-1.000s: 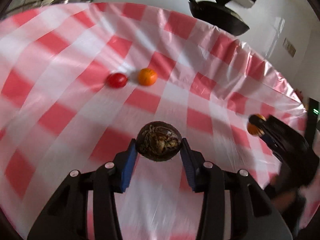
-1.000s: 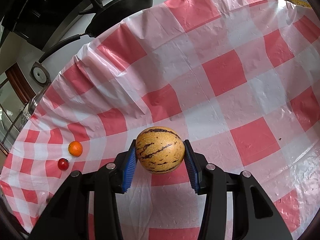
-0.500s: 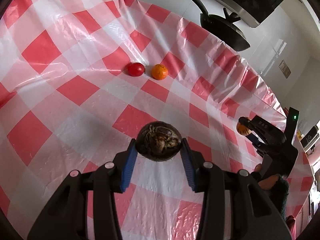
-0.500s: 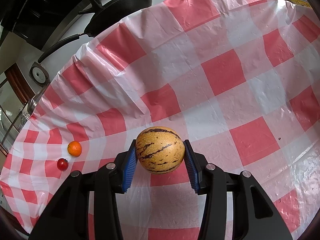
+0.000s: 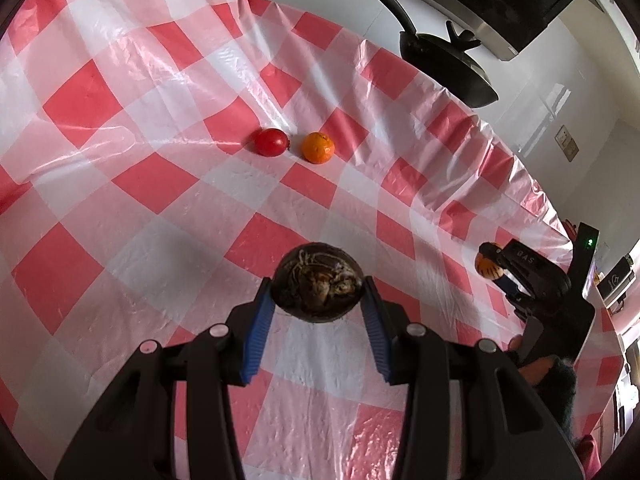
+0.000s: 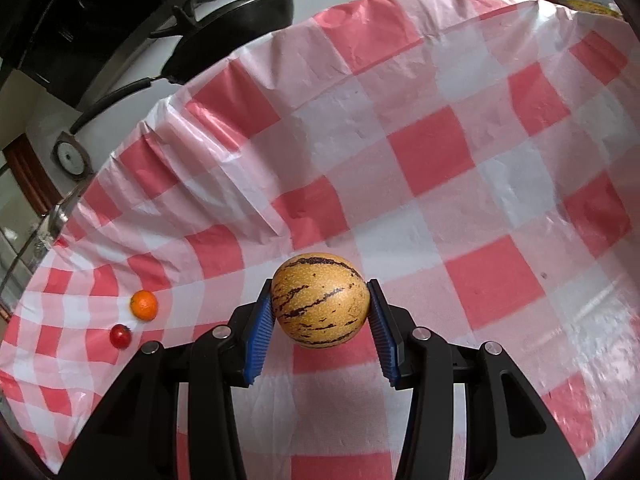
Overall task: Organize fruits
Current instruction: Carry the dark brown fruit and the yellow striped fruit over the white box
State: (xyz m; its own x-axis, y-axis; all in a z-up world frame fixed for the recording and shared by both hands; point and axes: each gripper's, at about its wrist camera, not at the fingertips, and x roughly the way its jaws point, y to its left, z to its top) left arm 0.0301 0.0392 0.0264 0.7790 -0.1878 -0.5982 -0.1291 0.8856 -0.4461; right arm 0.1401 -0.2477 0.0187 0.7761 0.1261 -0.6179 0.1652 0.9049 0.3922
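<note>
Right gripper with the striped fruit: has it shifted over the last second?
No. The right gripper holds the striped fruit at the same spot against the checked tablecloth and the orange.

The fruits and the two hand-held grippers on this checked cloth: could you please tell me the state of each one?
Left hand-held gripper: shut on the dark brown fruit.
Dark brown fruit: held off the cloth, between the blue pads.
Right hand-held gripper: shut on the striped yellow fruit.
Striped yellow fruit: held off the cloth.
Tomato: lying free on the cloth.
Orange: lying free beside the tomato, a small gap between them.
</note>
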